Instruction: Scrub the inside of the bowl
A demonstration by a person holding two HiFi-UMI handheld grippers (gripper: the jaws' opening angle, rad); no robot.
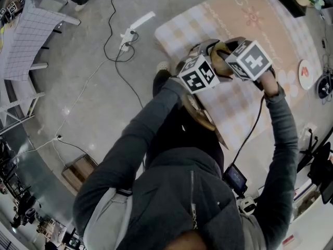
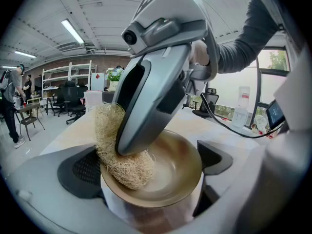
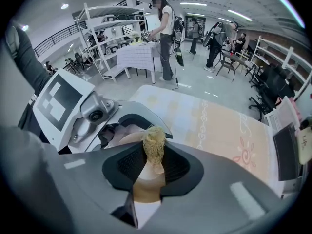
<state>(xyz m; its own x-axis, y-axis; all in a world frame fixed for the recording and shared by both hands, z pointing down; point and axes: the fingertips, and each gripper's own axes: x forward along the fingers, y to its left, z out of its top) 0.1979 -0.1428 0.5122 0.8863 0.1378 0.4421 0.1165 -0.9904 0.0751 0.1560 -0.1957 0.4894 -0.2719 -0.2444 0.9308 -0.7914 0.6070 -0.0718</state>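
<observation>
A brass-coloured bowl [image 2: 178,177] sits tilted between the jaws of my left gripper [image 2: 151,179], which is shut on its rim. My right gripper [image 3: 152,168] is shut on a straw-coloured fibre scrubber [image 3: 154,147]. In the left gripper view the right gripper [image 2: 146,101] comes down from above and presses the scrubber [image 2: 122,162] against the bowl's inner left wall. The head view shows both marker cubes close together in front of the person's chest, the left [image 1: 197,76] and the right [image 1: 253,60], with a sliver of the bowl [image 1: 221,53] between them.
A pale patterned mat [image 1: 260,25] lies on the floor below. Cables [image 1: 112,46] and a power strip [image 1: 127,35] run at the left, near a table with a grid cloth [image 1: 31,35]. People [image 3: 165,33] and shelves [image 3: 102,38] stand far off.
</observation>
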